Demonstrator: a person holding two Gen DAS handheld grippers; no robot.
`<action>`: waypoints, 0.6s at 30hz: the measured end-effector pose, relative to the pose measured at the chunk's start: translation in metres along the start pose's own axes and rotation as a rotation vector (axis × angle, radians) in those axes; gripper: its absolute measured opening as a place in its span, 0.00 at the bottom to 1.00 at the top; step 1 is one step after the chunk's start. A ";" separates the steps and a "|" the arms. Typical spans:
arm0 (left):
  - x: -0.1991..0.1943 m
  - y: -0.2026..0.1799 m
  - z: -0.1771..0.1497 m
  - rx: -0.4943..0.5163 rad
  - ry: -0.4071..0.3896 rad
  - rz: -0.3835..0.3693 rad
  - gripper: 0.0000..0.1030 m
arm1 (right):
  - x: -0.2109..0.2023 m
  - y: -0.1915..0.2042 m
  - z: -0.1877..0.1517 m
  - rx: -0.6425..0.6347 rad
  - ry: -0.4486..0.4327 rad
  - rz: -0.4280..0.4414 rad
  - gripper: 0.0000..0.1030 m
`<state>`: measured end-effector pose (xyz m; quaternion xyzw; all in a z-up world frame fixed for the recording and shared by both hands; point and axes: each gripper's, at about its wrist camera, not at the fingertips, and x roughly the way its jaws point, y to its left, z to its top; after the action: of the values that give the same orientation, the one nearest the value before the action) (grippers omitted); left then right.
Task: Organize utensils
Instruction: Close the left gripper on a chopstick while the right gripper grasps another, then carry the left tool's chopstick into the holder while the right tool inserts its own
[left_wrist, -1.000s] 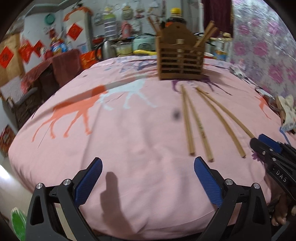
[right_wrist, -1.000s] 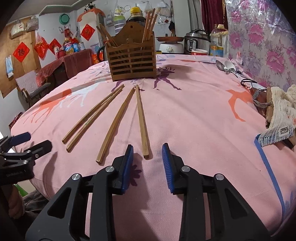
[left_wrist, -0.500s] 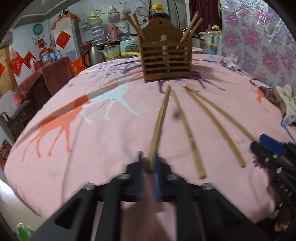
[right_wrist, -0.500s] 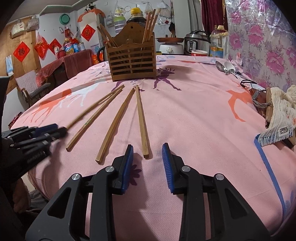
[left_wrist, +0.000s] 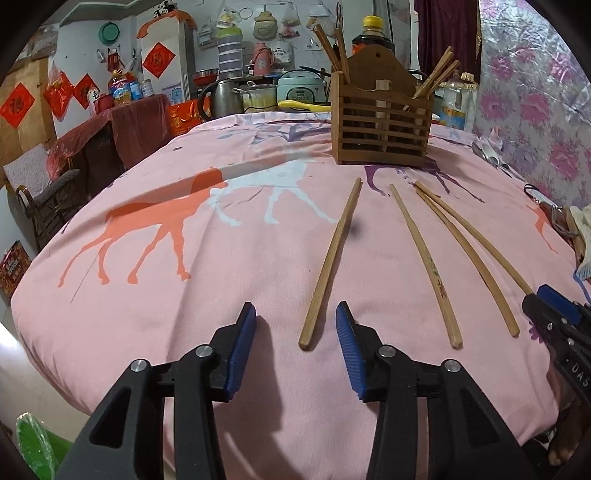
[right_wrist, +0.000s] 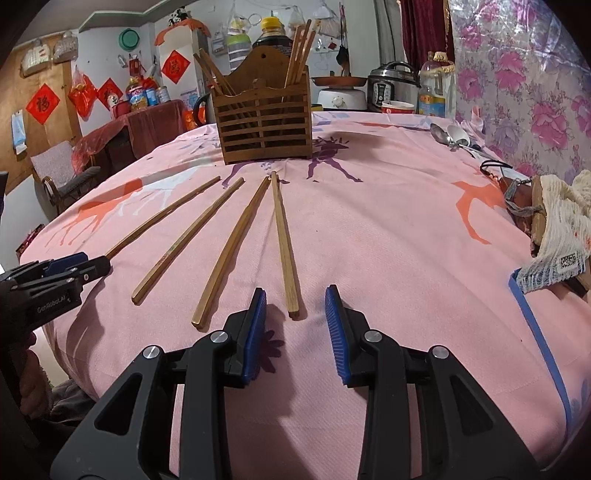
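Several wooden chopsticks lie on the pink cloth, pointing at a slatted wooden utensil holder (left_wrist: 382, 127) at the back, also in the right wrist view (right_wrist: 264, 125), with more chopsticks standing in it. My left gripper (left_wrist: 295, 334) is open, its jaws either side of the near end of the leftmost chopstick (left_wrist: 332, 258), which lies on the cloth. My right gripper (right_wrist: 295, 315) is open around the near end of the rightmost chopstick (right_wrist: 282, 236). The left gripper shows at the left edge of the right wrist view (right_wrist: 79, 267).
Two spoons (right_wrist: 448, 134) lie at the back right near the floral wall. A cloth bundle with a label (right_wrist: 554, 236) sits at the right edge. A blue tape line (right_wrist: 535, 325) runs along the cloth. Pots and bottles stand behind the table.
My left gripper swung right, shut on the leftmost chopstick's end half a second ago, shifted it left away from the others, and has opened again. The right gripper stayed still.
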<state>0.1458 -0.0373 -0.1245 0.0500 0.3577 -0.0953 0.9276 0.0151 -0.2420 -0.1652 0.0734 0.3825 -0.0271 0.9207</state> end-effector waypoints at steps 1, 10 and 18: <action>0.000 0.000 0.000 0.002 -0.004 -0.002 0.32 | 0.000 0.000 0.000 -0.003 -0.002 0.002 0.30; -0.010 -0.005 -0.004 0.028 -0.004 -0.038 0.07 | -0.006 0.000 0.000 -0.003 -0.021 0.029 0.06; -0.029 0.000 0.004 0.011 -0.039 -0.025 0.07 | -0.019 0.001 0.002 -0.013 -0.069 0.029 0.06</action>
<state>0.1275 -0.0340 -0.1018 0.0485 0.3396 -0.1096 0.9329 0.0031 -0.2414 -0.1505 0.0721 0.3495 -0.0140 0.9340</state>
